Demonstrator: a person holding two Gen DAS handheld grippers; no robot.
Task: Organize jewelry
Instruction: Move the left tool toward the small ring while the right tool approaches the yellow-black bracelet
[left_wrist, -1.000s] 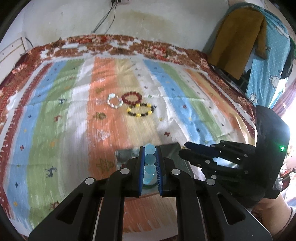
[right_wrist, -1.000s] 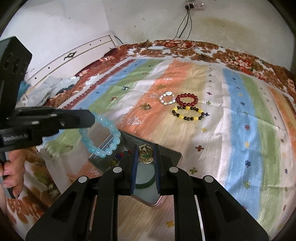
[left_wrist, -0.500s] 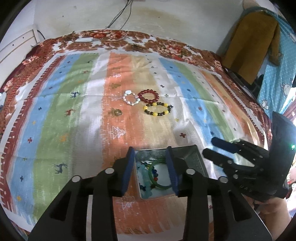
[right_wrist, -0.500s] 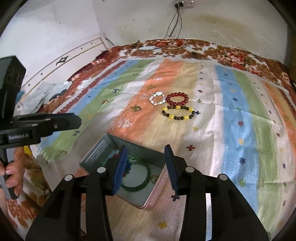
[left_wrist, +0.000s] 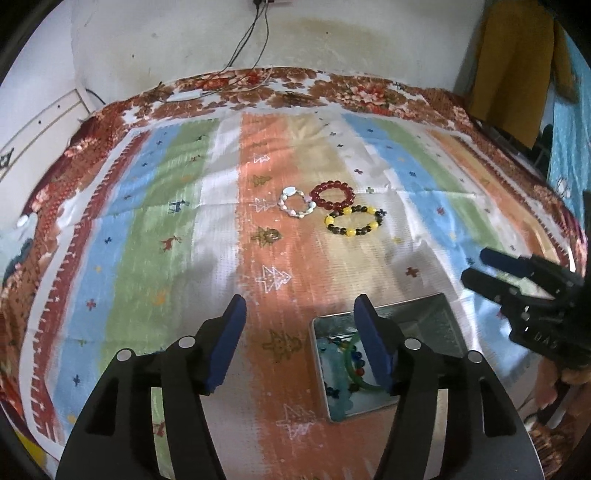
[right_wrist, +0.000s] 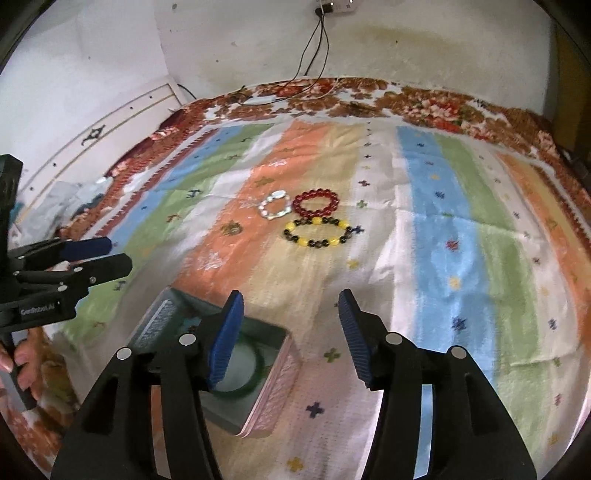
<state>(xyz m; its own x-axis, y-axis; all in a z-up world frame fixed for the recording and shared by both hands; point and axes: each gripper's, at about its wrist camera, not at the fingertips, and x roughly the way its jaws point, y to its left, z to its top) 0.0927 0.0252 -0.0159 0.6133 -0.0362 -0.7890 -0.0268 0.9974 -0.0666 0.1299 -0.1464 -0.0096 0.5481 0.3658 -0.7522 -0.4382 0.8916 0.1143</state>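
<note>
A metal tin (left_wrist: 436, 321) lies on the striped bedspread and holds a light blue bead bracelet (left_wrist: 334, 373), a green bangle (left_wrist: 364, 386) and small coloured beads. My left gripper (left_wrist: 299, 306) hovers just left of the tin, its jaws opening with nothing between them. My right gripper (right_wrist: 290, 306) is over the tin's (right_wrist: 273, 398) right edge, jaws also opening and empty; the bangle (right_wrist: 255, 373) shows below its left finger. Farther out on the cloth lie a white bracelet (left_wrist: 290, 192), a red one (left_wrist: 347, 199) and a yellow-and-black one (left_wrist: 349, 232), touching each other.
The striped cloth (right_wrist: 443, 258) covers a bed with a floral border. At the far edge against the wall (left_wrist: 332, 44) lie a cable and charger (left_wrist: 184, 95). Clothes (left_wrist: 517, 66) hang at the right. A person's hand (right_wrist: 22, 358) holds the left gripper's handle.
Both grippers were shut, the left on the light blue bracelet and the right on a small gold piece over the tin. Both have opened and drawn apart sideways; the bracelet now lies in the tin.
</note>
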